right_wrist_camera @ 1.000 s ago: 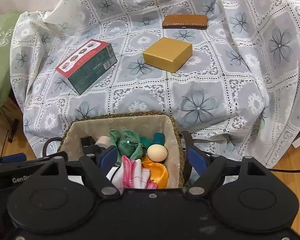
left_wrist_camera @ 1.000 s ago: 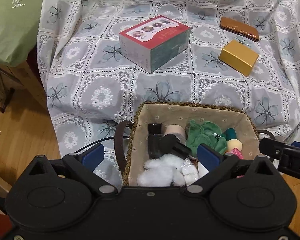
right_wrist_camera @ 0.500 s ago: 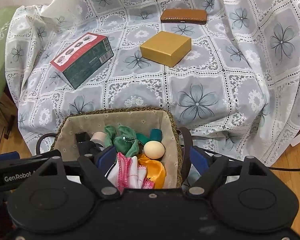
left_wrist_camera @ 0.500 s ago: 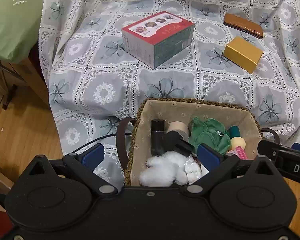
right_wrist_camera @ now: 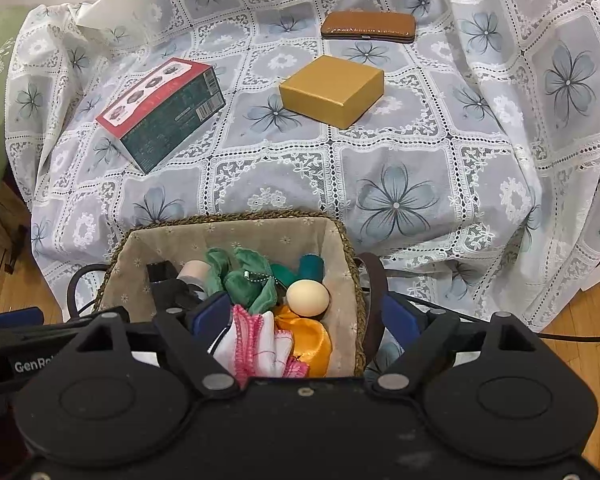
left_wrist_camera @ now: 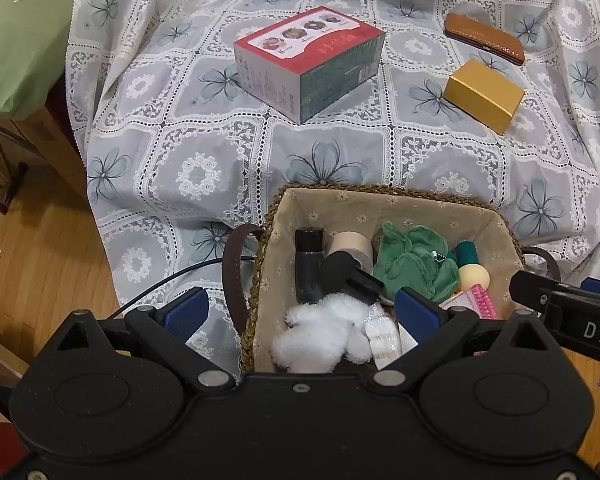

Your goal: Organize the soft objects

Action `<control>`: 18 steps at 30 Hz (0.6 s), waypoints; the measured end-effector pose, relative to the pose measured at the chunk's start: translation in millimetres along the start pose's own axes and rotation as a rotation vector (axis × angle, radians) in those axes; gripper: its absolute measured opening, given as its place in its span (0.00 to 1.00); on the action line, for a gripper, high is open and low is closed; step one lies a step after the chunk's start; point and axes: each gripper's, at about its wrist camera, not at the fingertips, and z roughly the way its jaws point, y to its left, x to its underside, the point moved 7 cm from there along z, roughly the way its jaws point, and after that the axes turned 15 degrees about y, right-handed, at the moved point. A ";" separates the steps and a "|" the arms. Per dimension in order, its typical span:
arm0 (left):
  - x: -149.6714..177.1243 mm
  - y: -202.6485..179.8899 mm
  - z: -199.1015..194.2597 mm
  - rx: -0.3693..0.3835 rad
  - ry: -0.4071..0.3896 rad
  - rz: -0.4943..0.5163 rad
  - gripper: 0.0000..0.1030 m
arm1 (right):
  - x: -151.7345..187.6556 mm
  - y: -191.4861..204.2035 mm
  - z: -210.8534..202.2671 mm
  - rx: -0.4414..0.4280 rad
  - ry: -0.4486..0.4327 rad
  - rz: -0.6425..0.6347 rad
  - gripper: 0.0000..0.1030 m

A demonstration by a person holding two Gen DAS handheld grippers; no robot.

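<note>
A woven basket (left_wrist_camera: 388,202) with cloth lining stands at the near edge of the lace-covered seat; it also shows in the right wrist view (right_wrist_camera: 228,236). It holds a white fluffy toy (left_wrist_camera: 320,332), a green plush (left_wrist_camera: 414,266), a pink-edged cloth (right_wrist_camera: 256,344), an orange satin cloth (right_wrist_camera: 310,338), a beige egg-shaped sponge (right_wrist_camera: 307,297), a dark bottle (left_wrist_camera: 309,264) and a tape roll (left_wrist_camera: 350,244). My left gripper (left_wrist_camera: 300,312) is open, straddling the basket's left wall. My right gripper (right_wrist_camera: 304,316) is open, straddling its right wall.
On the lace cloth (left_wrist_camera: 204,136) lie a red and green box (left_wrist_camera: 312,60), a gold box (left_wrist_camera: 482,94) and a brown leather case (left_wrist_camera: 484,38). A green cushion (left_wrist_camera: 16,36) sits at the left. Wooden floor (left_wrist_camera: 32,256) and a black cable (left_wrist_camera: 172,284) lie below.
Both grippers have moved slightly back and up from the seat, so the boxes sit lower in the views. The basket and its contents have not moved.
</note>
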 end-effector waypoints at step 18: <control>-1.3 0.3 2.9 0.005 0.007 -0.005 0.94 | -0.1 1.3 0.3 0.003 0.005 -0.003 0.82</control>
